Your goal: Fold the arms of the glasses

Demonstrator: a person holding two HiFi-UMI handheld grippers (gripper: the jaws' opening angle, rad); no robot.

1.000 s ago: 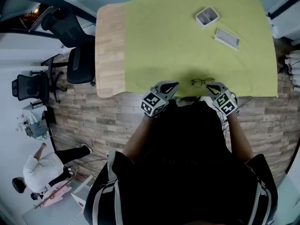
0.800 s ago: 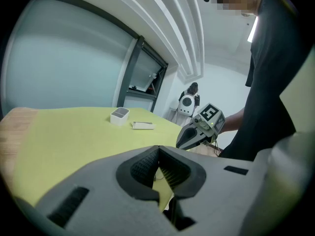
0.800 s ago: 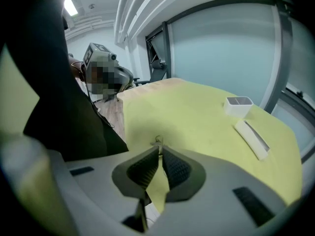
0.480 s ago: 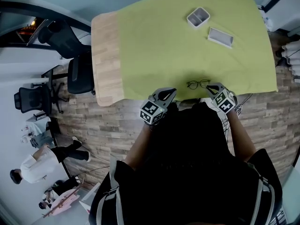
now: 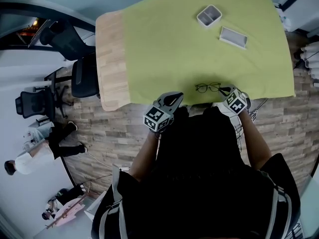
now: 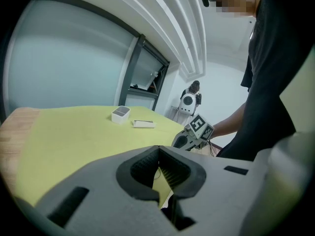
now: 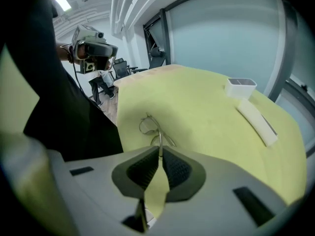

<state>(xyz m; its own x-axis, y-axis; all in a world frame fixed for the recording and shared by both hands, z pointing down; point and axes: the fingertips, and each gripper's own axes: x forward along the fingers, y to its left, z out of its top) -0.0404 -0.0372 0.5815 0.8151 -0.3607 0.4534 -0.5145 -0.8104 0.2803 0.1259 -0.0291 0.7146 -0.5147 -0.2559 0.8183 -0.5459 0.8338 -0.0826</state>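
Note:
Thin dark-framed glasses (image 5: 208,87) lie on the green cloth (image 5: 199,54) near the table's front edge, arms spread. My right gripper (image 5: 224,90) is at their right end. In the right gripper view its jaws (image 7: 160,154) are shut on the thin wire arm of the glasses (image 7: 146,126), which run away from the tips. My left gripper (image 5: 175,96) hovers at the cloth's front edge, left of the glasses and apart from them. Its jaws (image 6: 158,151) are shut with nothing between them. The right gripper (image 6: 194,132) shows beyond them.
A small white tray (image 5: 209,16) and a flat white case (image 5: 233,37) sit at the far side of the cloth. Bare wood table (image 5: 109,59) lies to the left. Black office chairs (image 5: 82,73) stand beside it, and people are on the floor at lower left.
Both grippers keep about the same places relative to the glasses. The head view has shifted slightly, and the person on the floor at left has walked on.

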